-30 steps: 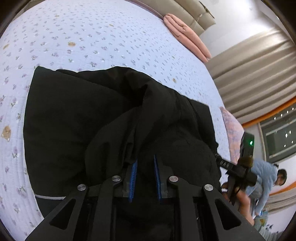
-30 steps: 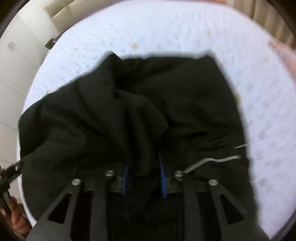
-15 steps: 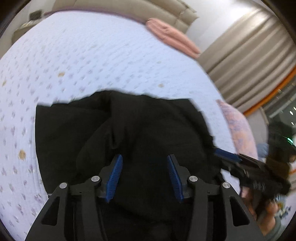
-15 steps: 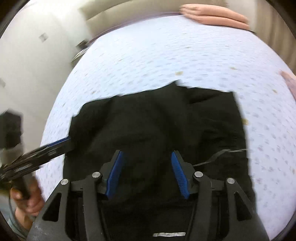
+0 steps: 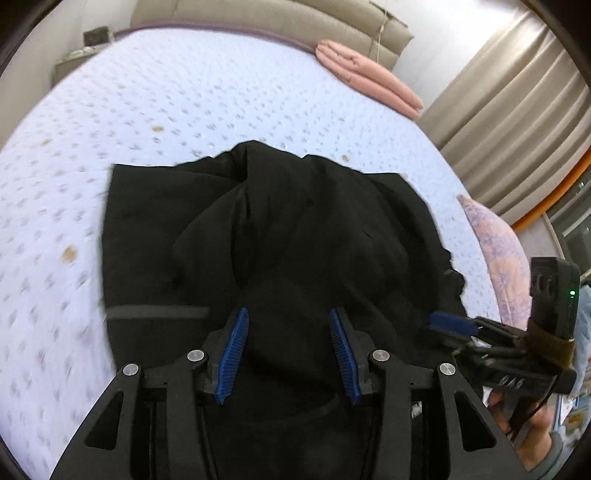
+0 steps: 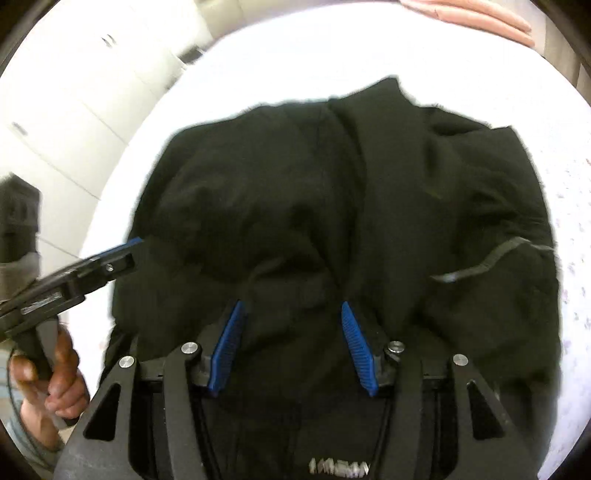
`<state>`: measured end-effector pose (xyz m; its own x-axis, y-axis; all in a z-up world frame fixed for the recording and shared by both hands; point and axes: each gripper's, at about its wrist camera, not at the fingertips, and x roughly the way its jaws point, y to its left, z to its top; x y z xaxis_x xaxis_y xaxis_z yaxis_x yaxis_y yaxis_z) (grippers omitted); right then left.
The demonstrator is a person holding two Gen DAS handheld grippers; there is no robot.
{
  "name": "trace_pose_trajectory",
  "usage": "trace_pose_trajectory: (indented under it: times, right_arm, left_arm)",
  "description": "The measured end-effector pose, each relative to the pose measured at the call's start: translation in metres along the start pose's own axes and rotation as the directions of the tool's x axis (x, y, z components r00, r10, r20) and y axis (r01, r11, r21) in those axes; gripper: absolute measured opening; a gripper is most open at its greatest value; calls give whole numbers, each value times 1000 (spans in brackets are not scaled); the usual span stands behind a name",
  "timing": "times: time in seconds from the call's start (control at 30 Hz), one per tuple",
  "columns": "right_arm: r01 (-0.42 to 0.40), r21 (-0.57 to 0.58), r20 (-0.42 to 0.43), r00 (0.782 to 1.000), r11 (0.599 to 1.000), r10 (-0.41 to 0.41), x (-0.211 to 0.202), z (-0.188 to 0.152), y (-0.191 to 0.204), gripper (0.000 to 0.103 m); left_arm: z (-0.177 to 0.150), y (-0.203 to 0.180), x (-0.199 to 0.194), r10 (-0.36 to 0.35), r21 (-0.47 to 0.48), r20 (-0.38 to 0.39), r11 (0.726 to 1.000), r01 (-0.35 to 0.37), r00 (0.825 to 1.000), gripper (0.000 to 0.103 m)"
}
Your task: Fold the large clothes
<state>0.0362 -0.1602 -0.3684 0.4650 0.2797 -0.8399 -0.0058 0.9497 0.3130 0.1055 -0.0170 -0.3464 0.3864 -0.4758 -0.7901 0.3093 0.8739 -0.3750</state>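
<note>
A black garment [image 5: 295,236] lies bunched and partly folded on the bed [image 5: 184,96], which is covered by a pale lilac quilt with a small scattered print. The cloth rises in a soft ridge through its middle, and a thin grey strip [image 6: 491,258] crosses it near one edge. The left gripper [image 5: 288,354] hangs over the near part of the garment with its blue pads [image 5: 232,350] standing apart; its jaws have just been opening and then eased slightly inward, and nothing is pinched between them, the dark cloth lying below the gap. The right gripper [image 6: 291,345] is likewise held above the garment, its pads [image 6: 356,347] spread and clear of the fabric after just opening. Each camera catches the other gripper at its side edge, near the garment's border, and the left hand [image 6: 55,380] grasping its handle shows in the right wrist view. A folded pink blanket [image 5: 365,81] rests at the far end of the bed by a beige headboard [image 5: 280,18], and a patterned pillow [image 5: 498,251] lies at the bed's right side beside beige curtains [image 5: 517,118].
</note>
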Motion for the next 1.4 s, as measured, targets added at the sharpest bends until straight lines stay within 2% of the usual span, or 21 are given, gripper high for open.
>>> trace_pose_trajectory:
  times: [0.07, 0.17, 0.3, 0.43, 0.53, 0.6, 0.73, 0.87, 0.97, 1.03, 1.13, 1.2, 1.27, 1.4]
  right_arm:
    - [21, -22, 31, 999, 1000, -20, -25, -14, -10, 58]
    - [51, -17, 65, 997, 999, -50, -66, -52, -40, 60]
    - [136, -14, 90, 987, 991, -134, -113, -103, -87, 60]
    - [194, 22, 113, 974, 981, -195, -112, -145, -133, 61]
    - [173, 95, 117, 976, 980, -184, -107, -175, -156, 61]
    - [150, 148, 137, 976, 978, -171, -112, -194, -163, 61]
    - [227, 220, 192, 943, 949, -271, -132, -235, -157, 61]
    - [262, 285, 151, 938, 922, -313, -145, -266, -147, 61]
    - [301, 272, 118, 932, 914, -342, -149, -286, -143, 68]
    - [329, 282, 101, 924, 901, -369, -147, -297, -147, 68]
    - [337, 315, 105, 917, 887, -386, -143, -309, -158, 68]
    - [318, 345, 97, 923, 883, -371, -136, -315, -165, 68]
    - [283, 376, 88, 937, 882, -338, -128, -320, -171, 68]
    - [207, 410, 95, 959, 888, -267, -118, -326, -178, 68]
  left_arm:
    - [-15, -4, -19, 36, -4, 16, 999, -36, 999, 47]
    - [-40, -12, -53, 70, -8, 60, 998, -70, 996, 47]
    - [-72, -20, -80, 122, 43, 99, 991, -126, 988, 48]
    - [-103, -18, -76, 191, 87, 106, 976, -201, 976, 48]
    - [-125, -22, -79, 178, 103, 127, 976, -192, 976, 48]
    - [-138, -26, -88, 159, 146, 147, 973, -180, 976, 48]
    - [-160, -23, -111, 141, 183, 174, 968, -172, 975, 48]
    - [-185, -2, -143, 120, 150, 142, 979, -141, 983, 48]
    - [-214, 21, -156, 119, 114, 114, 985, -132, 986, 49]
    - [-238, 38, -157, 141, 60, 78, 987, -146, 987, 49]
    - [-268, 66, -149, 80, -81, -6, 993, -80, 997, 49]
    - [-287, 83, -145, 32, -174, -41, 984, -39, 999, 49]
    - [-301, 95, -144, 40, -224, -47, 973, -49, 998, 49]
    - [-315, 98, -130, 15, -204, -123, 978, -41, 992, 49]
